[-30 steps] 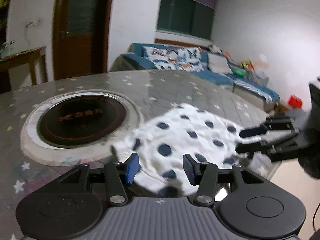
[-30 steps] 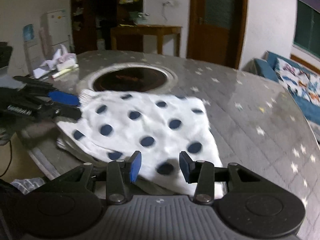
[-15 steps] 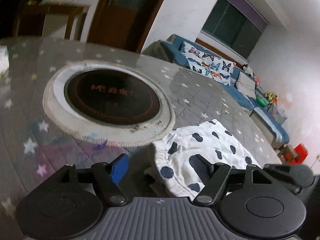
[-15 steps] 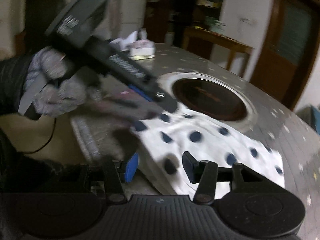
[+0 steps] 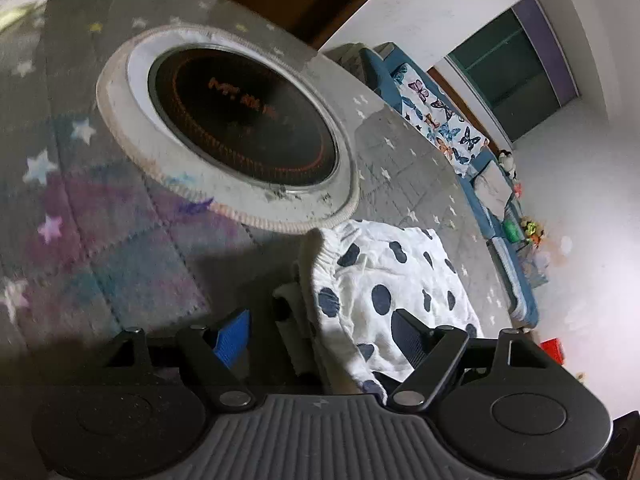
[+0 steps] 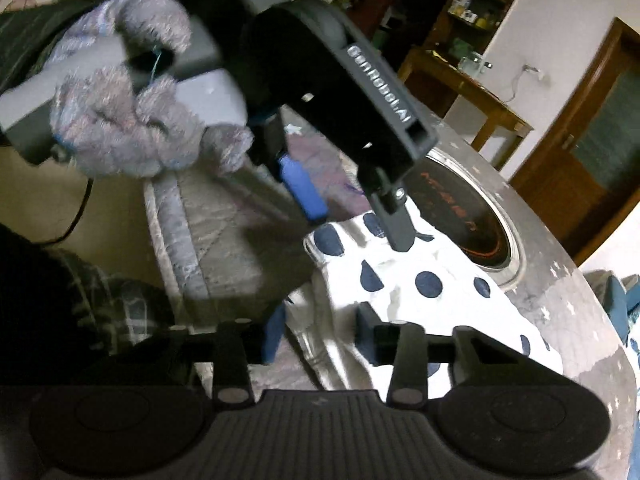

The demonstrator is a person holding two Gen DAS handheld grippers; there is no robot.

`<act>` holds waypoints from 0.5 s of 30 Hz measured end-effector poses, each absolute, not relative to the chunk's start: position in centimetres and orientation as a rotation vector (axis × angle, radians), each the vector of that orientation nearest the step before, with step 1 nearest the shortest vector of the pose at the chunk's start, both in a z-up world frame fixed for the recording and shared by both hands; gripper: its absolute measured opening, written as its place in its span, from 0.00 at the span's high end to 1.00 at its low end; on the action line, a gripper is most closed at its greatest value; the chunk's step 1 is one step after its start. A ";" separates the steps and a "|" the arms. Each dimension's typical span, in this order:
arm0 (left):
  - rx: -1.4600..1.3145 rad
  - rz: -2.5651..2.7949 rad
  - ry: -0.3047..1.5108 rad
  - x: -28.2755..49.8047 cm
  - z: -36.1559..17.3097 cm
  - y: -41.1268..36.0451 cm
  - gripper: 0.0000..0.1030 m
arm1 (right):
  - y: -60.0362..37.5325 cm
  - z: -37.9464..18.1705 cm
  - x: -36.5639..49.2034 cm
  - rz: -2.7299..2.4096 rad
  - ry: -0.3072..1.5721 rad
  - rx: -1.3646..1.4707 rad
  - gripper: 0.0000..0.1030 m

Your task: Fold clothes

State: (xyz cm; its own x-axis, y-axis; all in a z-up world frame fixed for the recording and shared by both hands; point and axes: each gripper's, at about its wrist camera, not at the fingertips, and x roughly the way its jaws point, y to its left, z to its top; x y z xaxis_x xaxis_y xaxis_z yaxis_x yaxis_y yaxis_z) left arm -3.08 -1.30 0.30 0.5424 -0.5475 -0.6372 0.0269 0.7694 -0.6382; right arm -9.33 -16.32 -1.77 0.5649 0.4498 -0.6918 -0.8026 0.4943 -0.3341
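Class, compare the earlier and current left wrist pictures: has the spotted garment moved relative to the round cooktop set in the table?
Yes. The spotted garment has bunched up toward the table's near edge, its elastic edge now beside the cooktop's white rim.

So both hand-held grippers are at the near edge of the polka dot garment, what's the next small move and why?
Probably finish closing the right hand-held gripper on the polka dot garment. Its jaws are closing with the white edge between them, though not visibly clamped yet. The left hand-held gripper is wide open astride the elastic hem, so it should close next.

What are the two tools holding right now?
Left tool holds nothing, open around the spotted cloth's elastic edge. Right tool is closing over its near edge; grip unclear.
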 end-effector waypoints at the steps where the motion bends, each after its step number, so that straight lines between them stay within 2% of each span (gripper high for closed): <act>1: -0.637 -0.365 0.951 -3.0 0.2 -1.3 0.23 | -16.5 -1.5 -9.1 0.811 0.571 -0.677 0.74; 5: -0.704 -0.357 0.967 -3.0 -0.2 -1.1 0.19 | -17.2 -0.4 -8.8 0.804 0.560 -0.604 0.80; 15: -0.854 -0.374 1.005 -2.6 -0.9 -2.1 0.20 | -19.0 1.8 -7.9 0.784 0.544 -0.485 0.84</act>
State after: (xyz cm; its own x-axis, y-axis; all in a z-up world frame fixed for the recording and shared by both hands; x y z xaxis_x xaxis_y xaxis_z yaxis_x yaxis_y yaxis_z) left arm -2.62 -2.13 -0.93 0.5100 -0.6332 -0.5822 -0.0984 0.6294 -0.7708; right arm -7.86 -18.96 1.80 0.5869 0.5228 -0.6182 -0.7622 0.6144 -0.2040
